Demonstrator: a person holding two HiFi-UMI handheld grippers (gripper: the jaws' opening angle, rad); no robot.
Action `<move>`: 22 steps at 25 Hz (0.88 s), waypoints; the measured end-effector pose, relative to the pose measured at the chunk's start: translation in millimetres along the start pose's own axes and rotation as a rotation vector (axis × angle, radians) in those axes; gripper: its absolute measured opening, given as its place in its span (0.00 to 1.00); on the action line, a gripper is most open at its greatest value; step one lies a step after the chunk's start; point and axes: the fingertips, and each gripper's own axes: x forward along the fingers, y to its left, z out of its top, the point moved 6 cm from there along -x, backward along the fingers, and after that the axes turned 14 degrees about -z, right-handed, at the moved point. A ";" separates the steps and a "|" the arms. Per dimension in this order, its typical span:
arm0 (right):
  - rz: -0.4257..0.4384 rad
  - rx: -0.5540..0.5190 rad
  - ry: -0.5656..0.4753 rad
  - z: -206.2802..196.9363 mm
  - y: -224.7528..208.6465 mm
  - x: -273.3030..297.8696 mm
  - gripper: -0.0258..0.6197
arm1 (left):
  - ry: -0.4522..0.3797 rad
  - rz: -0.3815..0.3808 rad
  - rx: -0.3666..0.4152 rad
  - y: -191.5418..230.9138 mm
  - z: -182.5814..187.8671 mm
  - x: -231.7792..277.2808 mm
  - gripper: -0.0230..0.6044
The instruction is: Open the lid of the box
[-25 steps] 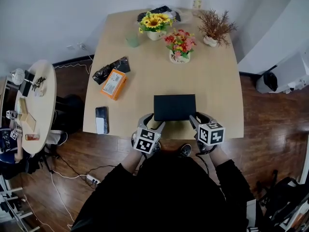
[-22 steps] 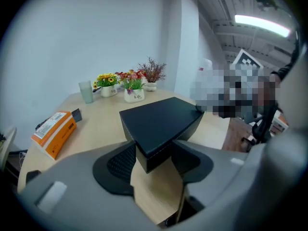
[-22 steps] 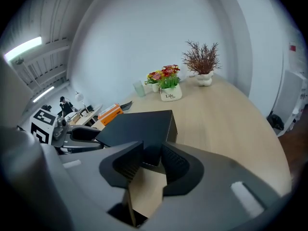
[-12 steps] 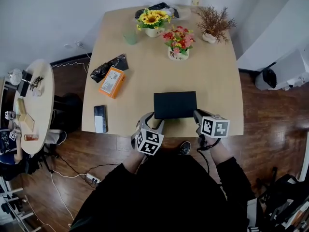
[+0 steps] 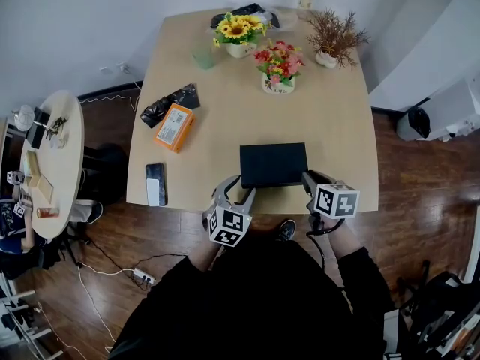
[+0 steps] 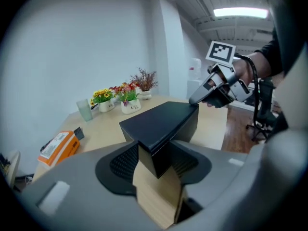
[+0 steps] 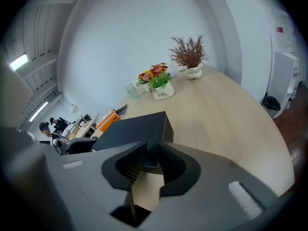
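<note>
A flat black box [image 5: 273, 164] with its lid down lies on the wooden table [image 5: 330, 133], close to the near edge. My left gripper [image 5: 240, 188] is at its near left corner. In the left gripper view that corner [image 6: 159, 124] is wedged between the pads of the left gripper [image 6: 154, 158], whose jaws are closing on the lid's edge. My right gripper [image 5: 307, 182] is at the near right corner. In the right gripper view the right gripper [image 7: 150, 160] pinches a thin bit of the box [image 7: 134, 129] corner, and its jaws are easing open slightly.
An orange carton [image 5: 176, 128], a black bag [image 5: 171, 105] and a phone [image 5: 157, 185] lie at the table's left. Flower pots [image 5: 279, 70], a dried plant [image 5: 333, 40] and a green cup [image 5: 204, 57] stand at the far end. A round side table [image 5: 56, 163] stands on the left.
Both grippers have narrowed their jaws onto the box's near corners and tilted, the right marker cube swinging outward. The box has stayed in place with its lid down.
</note>
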 end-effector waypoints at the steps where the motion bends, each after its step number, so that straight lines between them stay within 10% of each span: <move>1: 0.001 -0.003 0.001 -2.2 -1.2 0.2 0.16 | 0.010 0.010 0.039 -1.9 -0.8 0.0 0.32; 5: 0.005 0.034 0.016 -9.9 -6.0 1.8 0.15 | -0.015 0.019 0.114 -6.4 -1.0 -2.5 0.31; 10: 0.026 0.039 -0.030 -4.8 -4.6 2.0 0.12 | -0.113 -0.083 -0.246 2.9 -9.3 -3.9 0.32; 14: 0.036 0.024 -0.035 -8.3 -3.6 2.3 0.12 | -0.158 -0.066 -0.342 7.0 -2.8 -7.0 0.31; 22: 0.099 0.079 0.006 -5.1 6.3 -2.3 0.07 | -0.127 -0.077 0.203 -24.8 28.3 -5.1 0.09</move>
